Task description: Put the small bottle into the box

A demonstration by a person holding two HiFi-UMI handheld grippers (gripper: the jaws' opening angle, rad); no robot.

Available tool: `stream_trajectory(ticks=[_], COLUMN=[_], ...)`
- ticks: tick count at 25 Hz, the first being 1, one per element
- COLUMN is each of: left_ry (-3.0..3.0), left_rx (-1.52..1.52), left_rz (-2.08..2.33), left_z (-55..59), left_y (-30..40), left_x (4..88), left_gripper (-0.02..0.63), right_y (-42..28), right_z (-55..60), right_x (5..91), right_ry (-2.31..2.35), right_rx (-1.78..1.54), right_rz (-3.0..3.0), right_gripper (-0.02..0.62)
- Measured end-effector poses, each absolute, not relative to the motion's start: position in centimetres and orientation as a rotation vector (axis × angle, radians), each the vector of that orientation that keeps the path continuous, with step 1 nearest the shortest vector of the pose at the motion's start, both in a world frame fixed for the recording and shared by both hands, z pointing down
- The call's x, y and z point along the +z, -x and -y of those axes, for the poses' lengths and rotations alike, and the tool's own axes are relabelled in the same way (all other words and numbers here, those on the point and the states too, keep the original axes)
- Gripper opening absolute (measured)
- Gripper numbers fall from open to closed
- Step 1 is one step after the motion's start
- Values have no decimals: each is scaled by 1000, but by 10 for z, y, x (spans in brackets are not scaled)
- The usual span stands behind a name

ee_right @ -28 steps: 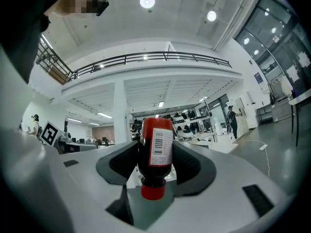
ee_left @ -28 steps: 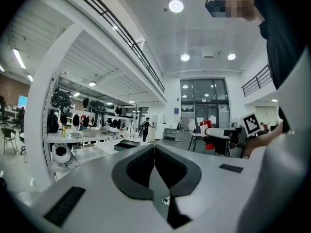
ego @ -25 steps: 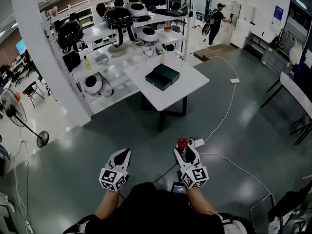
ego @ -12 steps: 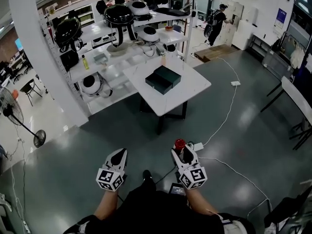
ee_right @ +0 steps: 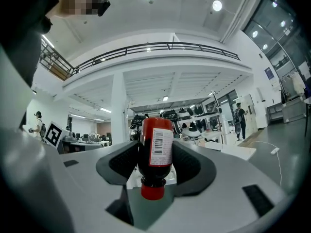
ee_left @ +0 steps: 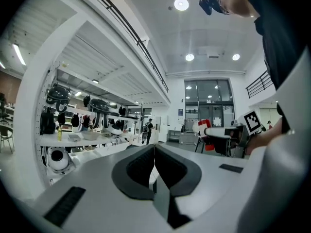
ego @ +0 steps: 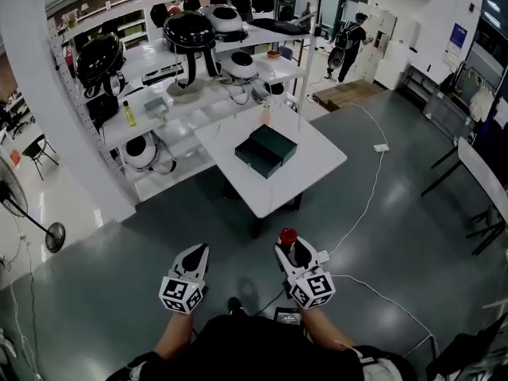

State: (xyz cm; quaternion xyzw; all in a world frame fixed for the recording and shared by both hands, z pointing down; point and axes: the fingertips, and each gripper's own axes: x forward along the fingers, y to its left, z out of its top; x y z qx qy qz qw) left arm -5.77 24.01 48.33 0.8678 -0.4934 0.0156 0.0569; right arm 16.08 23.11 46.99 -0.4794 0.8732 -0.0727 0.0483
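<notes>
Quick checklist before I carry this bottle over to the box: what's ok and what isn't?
1. Grip: small bottle clamped between the right gripper jaws, cap toward the camera: ok.
2. Left gripper shut with nothing in it: ok.
3. Box within reach: not ok; it sits on the white table ahead, across open floor.
4. Box open to take the bottle: cannot tell from the head view.
5. Walking path: a cable lies on the floor to the right of the route: probably ok, watch it.

Your left gripper [ego: 198, 252]: jaws together, nothing between them. Your right gripper [ego: 294, 252]: jaws clamped on the small bottle [ee_right: 156, 152]. Your forearms [ego: 176, 338]: extended forward, side by side.
</notes>
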Motion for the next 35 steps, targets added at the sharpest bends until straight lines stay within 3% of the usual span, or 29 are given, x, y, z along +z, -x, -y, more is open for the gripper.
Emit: stream_trajectory(ticks=[22, 35], left_ry=[-2630, -2634], left_rx=[-48, 38], left_rz=[1473, 1458], left_z=[-50, 117], left_y=[126, 162], left_x=[484, 487], left_gripper=[17, 17], right_y=[-106, -67], right_z=[-49, 133], right_x=[459, 465], right_ry=[1486, 1447], right_rx=[-220, -249], right_rz=[-2629, -2578], right_gripper=[235, 235])
